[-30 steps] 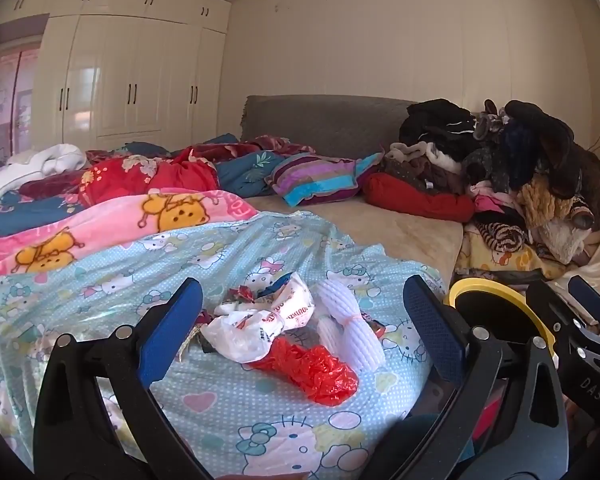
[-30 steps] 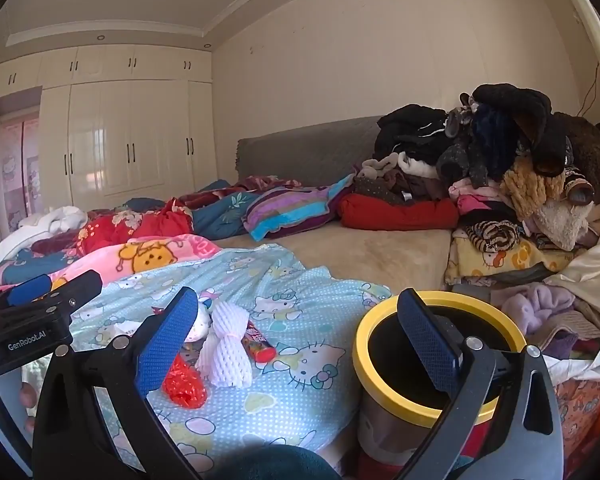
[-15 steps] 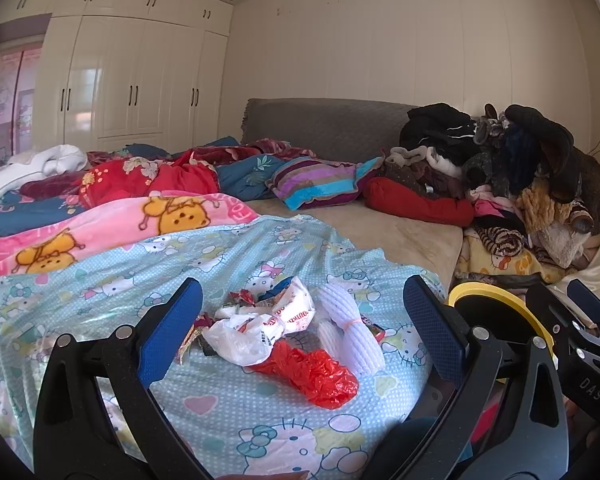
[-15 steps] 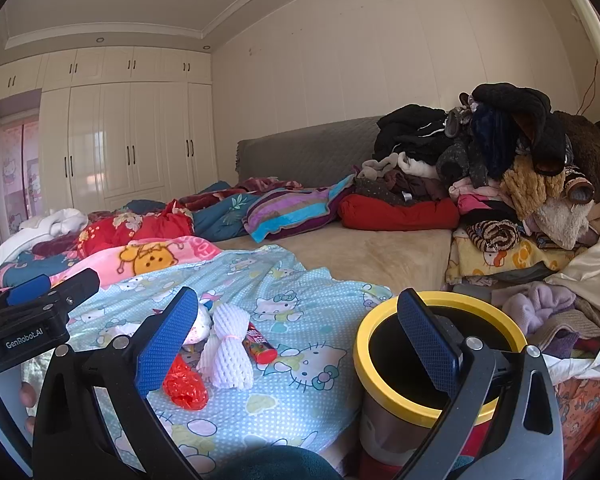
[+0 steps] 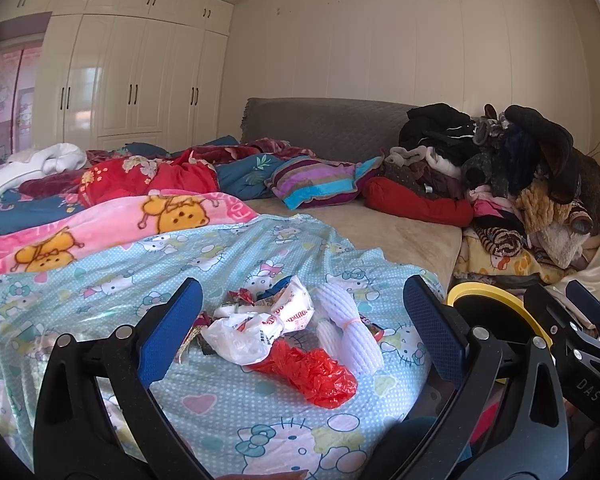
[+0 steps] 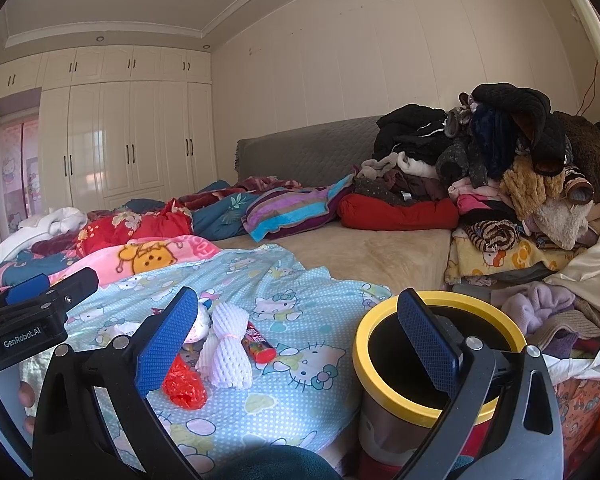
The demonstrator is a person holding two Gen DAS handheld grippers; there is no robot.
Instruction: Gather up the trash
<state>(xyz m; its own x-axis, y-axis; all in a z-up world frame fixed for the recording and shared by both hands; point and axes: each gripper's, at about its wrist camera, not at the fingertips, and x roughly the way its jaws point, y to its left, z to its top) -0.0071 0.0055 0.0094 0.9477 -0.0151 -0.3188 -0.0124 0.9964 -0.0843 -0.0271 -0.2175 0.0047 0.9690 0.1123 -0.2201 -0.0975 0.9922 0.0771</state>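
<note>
Left wrist view: left gripper [image 5: 302,312] spread wide, holding nothing.
Right gripper [image 6: 298,330]: gaping, empty, beside the yellow-rimmed bin [image 6: 438,354].
Trash: red bag [image 5: 314,372], white bag [image 5: 256,324], foam net [image 5: 350,328] near the bed's [image 5: 100,280] front edge.
Progress: nothing collected yet.
Change: barely any; both grippers hover as before.

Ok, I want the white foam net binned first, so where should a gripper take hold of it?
Grip the white foam net at its pinched waist, where a pink band cinches it narrow. It lies flat on the blue blanket, flaring at both ends, so come from above with fingers across the waist. The open left gripper faces it already.
</note>
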